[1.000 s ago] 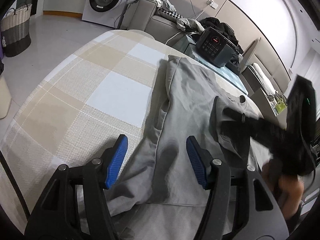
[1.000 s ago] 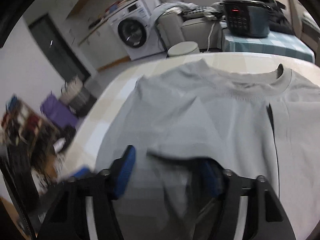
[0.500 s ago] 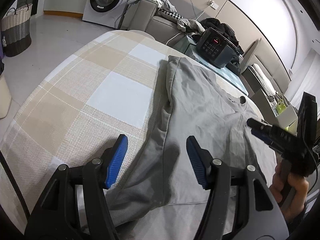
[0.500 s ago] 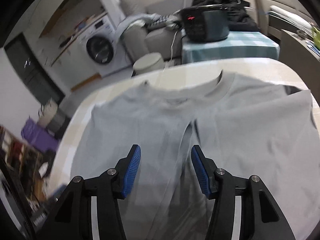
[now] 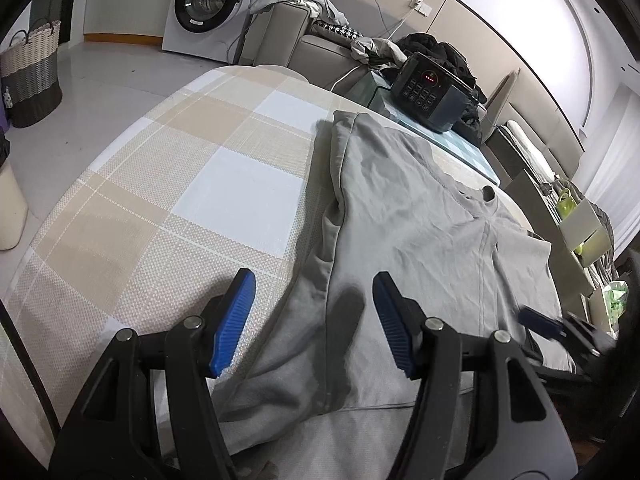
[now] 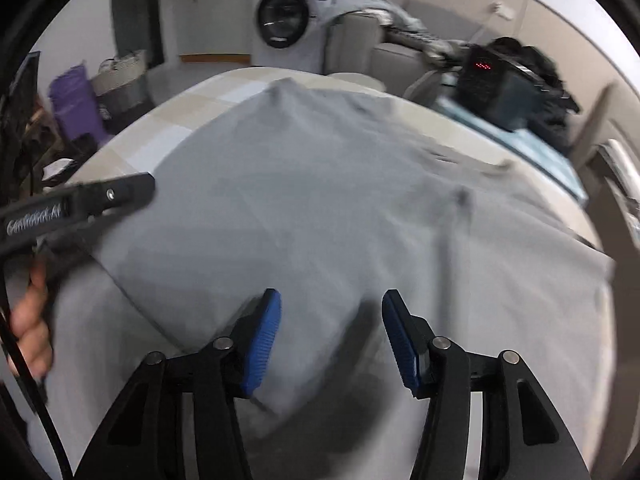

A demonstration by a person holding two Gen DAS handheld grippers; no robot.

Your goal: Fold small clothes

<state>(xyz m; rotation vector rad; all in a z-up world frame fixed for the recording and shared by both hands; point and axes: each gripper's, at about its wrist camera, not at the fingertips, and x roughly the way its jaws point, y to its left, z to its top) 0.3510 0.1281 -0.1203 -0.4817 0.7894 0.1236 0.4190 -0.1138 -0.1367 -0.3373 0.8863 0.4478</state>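
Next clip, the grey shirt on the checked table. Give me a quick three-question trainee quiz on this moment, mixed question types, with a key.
1. True or false: the left gripper is clamped on the grey shirt.
2. Multiple choice: what stands on the small table behind the checked table? A) a black appliance with red lights B) a kettle C) a fruit bowl
3. Fill in: the white machine by the far wall is a ____ machine.

Key:
1. False. Its jaws stand apart above the cloth, as do those of the right gripper.
2. A, the black appliance.
3. Washing; the washing machine.
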